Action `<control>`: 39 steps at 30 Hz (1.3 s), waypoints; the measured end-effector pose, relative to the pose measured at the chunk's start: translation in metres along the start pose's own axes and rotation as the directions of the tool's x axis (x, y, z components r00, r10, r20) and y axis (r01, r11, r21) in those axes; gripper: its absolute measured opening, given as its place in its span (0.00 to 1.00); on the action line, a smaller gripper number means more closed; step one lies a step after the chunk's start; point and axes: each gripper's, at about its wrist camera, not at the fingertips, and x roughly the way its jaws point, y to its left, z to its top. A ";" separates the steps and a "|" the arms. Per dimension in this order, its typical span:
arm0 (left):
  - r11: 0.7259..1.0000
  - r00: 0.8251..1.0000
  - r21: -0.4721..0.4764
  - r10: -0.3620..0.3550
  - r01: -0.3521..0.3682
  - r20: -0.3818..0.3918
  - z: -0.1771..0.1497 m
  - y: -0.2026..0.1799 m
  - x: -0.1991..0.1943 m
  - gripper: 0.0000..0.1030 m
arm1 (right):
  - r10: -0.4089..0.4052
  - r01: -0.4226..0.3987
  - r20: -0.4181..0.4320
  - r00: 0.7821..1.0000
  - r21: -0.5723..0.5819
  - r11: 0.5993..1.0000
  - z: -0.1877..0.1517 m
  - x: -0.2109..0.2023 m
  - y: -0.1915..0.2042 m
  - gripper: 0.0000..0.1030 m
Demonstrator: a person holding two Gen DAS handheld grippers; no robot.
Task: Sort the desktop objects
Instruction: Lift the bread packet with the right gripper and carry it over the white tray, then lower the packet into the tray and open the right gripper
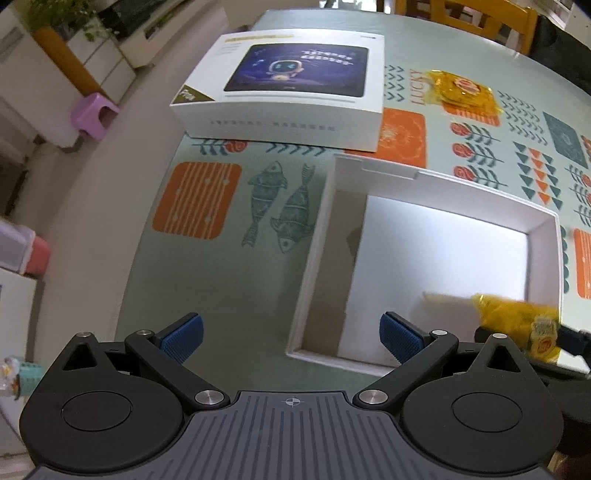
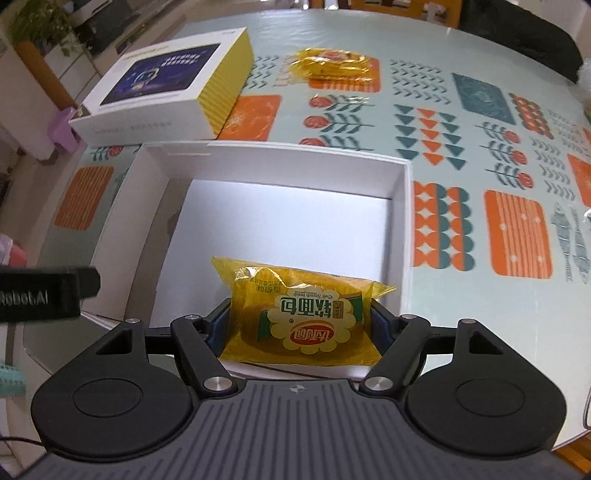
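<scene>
My right gripper [image 2: 299,325] is shut on a yellow bread packet [image 2: 295,314] and holds it over the near edge of an open white box [image 2: 273,162]. The same packet [image 1: 517,317] shows blurred at the right of the left wrist view, over the box [image 1: 443,184]. My left gripper [image 1: 291,332] is open and empty, above the box's near left corner. More yellow packets [image 2: 332,62] lie on the table beyond the box; they also show in the left wrist view [image 1: 461,92].
The box lid [image 1: 288,85] with a tablet picture lies at the far left of the patterned table [image 2: 480,147]. A wooden chair [image 1: 480,18] stands behind the table. A purple stool [image 1: 94,114] is on the floor at left.
</scene>
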 end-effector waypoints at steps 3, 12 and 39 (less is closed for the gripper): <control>1.000 1.000 -0.013 -0.005 0.004 -0.012 0.009 0.005 0.007 1.00 | 0.008 -0.008 -0.038 0.999 -0.010 1.000 0.001 0.011 0.006 0.88; 1.000 0.998 -0.001 -0.022 0.022 -0.055 0.027 0.009 0.029 1.00 | -0.056 0.047 -0.128 0.990 -0.068 0.997 0.003 0.044 0.007 0.88; 0.995 0.996 0.045 -0.084 0.085 -0.038 0.059 -0.014 0.016 1.00 | -0.106 0.103 0.069 0.992 0.050 0.993 0.050 -0.036 -0.023 1.00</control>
